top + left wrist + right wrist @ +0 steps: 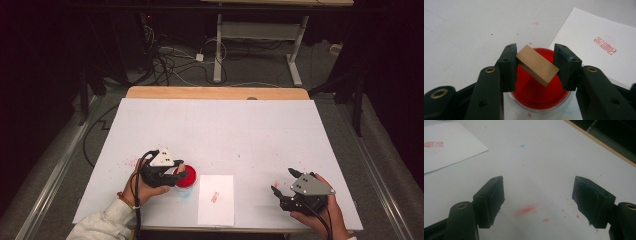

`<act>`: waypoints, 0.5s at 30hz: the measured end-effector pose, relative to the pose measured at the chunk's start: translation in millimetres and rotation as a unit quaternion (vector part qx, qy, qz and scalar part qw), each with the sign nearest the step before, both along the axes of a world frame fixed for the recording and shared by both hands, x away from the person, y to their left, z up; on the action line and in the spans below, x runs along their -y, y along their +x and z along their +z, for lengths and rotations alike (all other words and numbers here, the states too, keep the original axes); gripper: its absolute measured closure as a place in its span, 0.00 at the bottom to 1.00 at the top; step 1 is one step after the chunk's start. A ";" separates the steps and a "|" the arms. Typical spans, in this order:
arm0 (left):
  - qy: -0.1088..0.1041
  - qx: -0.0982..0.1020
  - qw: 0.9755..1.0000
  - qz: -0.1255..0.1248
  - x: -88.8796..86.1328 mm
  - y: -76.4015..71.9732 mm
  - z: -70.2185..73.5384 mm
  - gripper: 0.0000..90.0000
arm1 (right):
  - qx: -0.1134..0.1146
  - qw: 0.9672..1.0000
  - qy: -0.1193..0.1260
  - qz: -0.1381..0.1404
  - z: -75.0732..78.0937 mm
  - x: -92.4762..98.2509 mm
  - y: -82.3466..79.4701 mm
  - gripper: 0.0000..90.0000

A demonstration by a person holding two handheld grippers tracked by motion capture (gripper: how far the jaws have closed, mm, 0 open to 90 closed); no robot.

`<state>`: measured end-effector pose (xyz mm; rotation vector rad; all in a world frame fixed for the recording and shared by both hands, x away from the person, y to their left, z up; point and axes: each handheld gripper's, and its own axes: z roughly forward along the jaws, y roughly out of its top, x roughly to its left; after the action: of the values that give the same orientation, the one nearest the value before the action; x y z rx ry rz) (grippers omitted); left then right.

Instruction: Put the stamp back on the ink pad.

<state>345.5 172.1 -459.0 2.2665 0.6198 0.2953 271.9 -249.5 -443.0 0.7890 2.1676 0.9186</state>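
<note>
At the near edge of the table [150,125] the left gripper [167,172] pinches a wooden stamp [537,65] between its jaws, held slantwise just over the red ink pad [539,92], a round dish beside the left edge of the paper [216,200]. Whether the stamp touches the ink cannot be told. The paper bears one red stamp mark [605,45]. At the near right, the right gripper [282,186] hangs with its jaws spread wide and nothing between them, over bare table.

The table is covered in white, flecked with red smudges [526,210] near the right gripper and one small blue spot [522,145]. Along its far edge a strip of wood [217,93] shows. Beyond, the room is dark: grey floor, a tangle of cables [170,60], and the white legs of another desk [260,45].
</note>
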 end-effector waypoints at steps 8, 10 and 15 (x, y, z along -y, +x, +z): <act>0.006 -0.009 1.000 -0.002 3.3 1.3 -7.6 0.60 | 0.001 1.000 -0.001 -0.006 0.2 0.1 0.2 0.29; 0.007 -0.010 1.000 -0.001 3.9 1.7 -9.6 0.60 | 0.000 1.000 -0.004 -0.005 -0.2 -0.5 0.3 0.29; 0.010 -0.015 1.000 0.003 4.9 2.7 -12.4 0.60 | -0.001 1.000 -0.008 -0.005 -0.6 -0.8 0.6 0.29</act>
<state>348.3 167.2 -471.4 2.2921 0.6426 0.2721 272.4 -248.6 -443.7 0.7928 2.1684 0.8936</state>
